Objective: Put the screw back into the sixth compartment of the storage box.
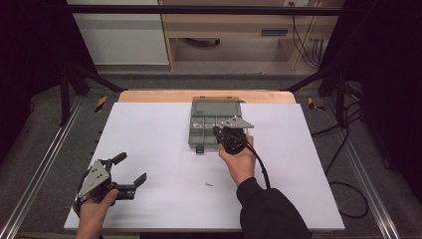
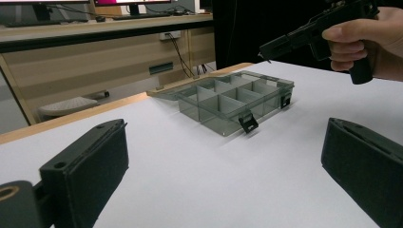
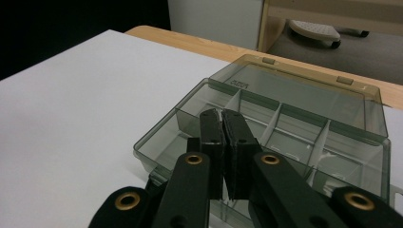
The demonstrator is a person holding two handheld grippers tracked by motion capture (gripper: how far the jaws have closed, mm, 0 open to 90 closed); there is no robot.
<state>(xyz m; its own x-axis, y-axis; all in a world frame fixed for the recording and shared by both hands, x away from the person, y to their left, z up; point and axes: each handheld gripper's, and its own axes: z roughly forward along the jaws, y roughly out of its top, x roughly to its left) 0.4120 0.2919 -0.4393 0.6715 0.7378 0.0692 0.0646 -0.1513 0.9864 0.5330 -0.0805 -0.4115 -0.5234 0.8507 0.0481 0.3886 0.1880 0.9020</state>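
A clear grey compartment box (image 1: pixel 203 130) lies on the white table with its lid (image 1: pixel 216 106) folded flat behind it; its compartments look empty. My right gripper (image 1: pixel 221 130) hovers over the box's front compartments (image 3: pixel 280 128), its jaws pressed shut (image 3: pixel 222 115), and I see nothing between them. My left gripper (image 1: pixel 131 168) rests low at the table's near left with its pads (image 2: pixel 90 166) wide apart and nothing between them. From there the box (image 2: pixel 233 99) and the right gripper (image 2: pixel 263 51) appear ahead. A small screw (image 1: pixel 209 184) lies on the table near the right forearm.
The white sheet (image 1: pixel 149 149) covers a wooden table whose far edge (image 1: pixel 149 95) shows behind the box. Two black latches (image 2: pixel 248 122) hang at the box's front. Black frame posts (image 1: pixel 67 89) stand at the table's sides, and cables (image 1: pixel 343 149) trail on the right.
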